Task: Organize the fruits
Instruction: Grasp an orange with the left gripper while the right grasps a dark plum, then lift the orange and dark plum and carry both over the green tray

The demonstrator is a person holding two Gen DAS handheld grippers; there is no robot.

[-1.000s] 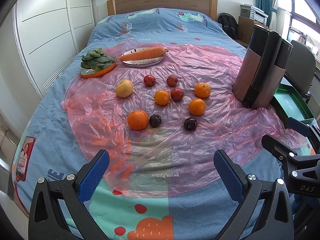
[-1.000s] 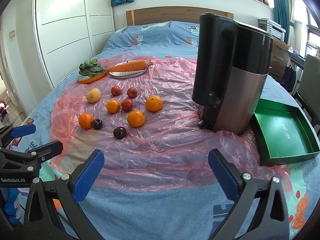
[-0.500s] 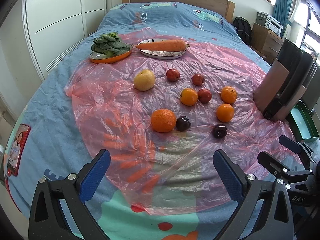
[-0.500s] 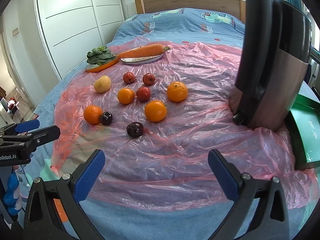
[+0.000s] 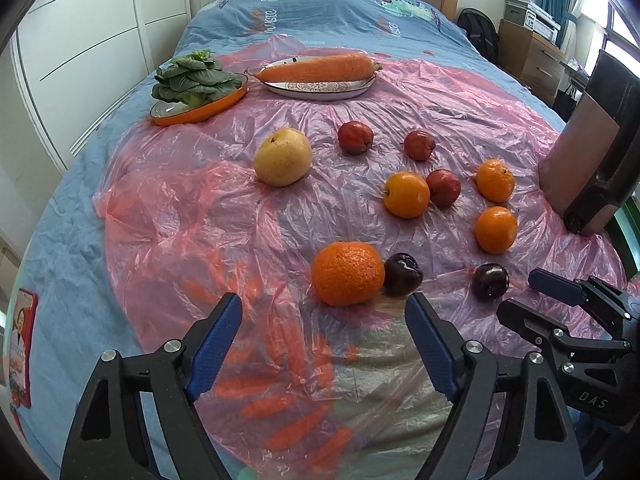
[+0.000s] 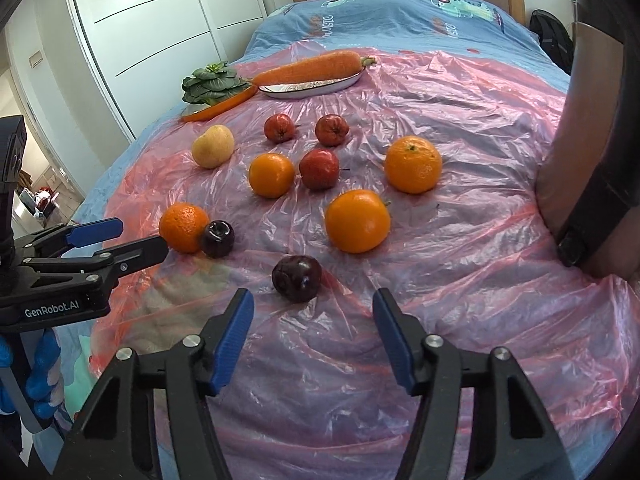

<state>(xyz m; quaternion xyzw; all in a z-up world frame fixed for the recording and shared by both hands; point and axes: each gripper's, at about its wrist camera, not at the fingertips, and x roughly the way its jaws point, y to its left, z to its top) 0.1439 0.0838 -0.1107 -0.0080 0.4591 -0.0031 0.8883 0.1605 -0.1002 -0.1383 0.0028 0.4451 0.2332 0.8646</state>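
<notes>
Loose fruits lie on a pink plastic sheet (image 5: 180, 208) on the bed: several oranges, three red apples, two dark plums and a yellow pear (image 5: 283, 156). My left gripper (image 5: 322, 340) is open, just short of the nearest bumpy orange (image 5: 347, 267), which touches a dark plum (image 5: 403, 274). My right gripper (image 6: 312, 338) is open, just short of the other dark plum (image 6: 297, 278), with a smooth orange (image 6: 357, 221) beyond it. Each gripper shows in the other's view, the right (image 5: 560, 308) and the left (image 6: 100, 244).
At the back, an orange dish holds leafy greens (image 5: 192, 80) and a patterned plate holds a big carrot (image 5: 320, 69). A tall black and copper appliance (image 6: 588, 160) stands at the right. White wardrobe doors (image 6: 160, 20) line the left side.
Both grippers have moved forward and down toward the fruits. Their jaws have narrowed but stay open. The fruits have not moved.
</notes>
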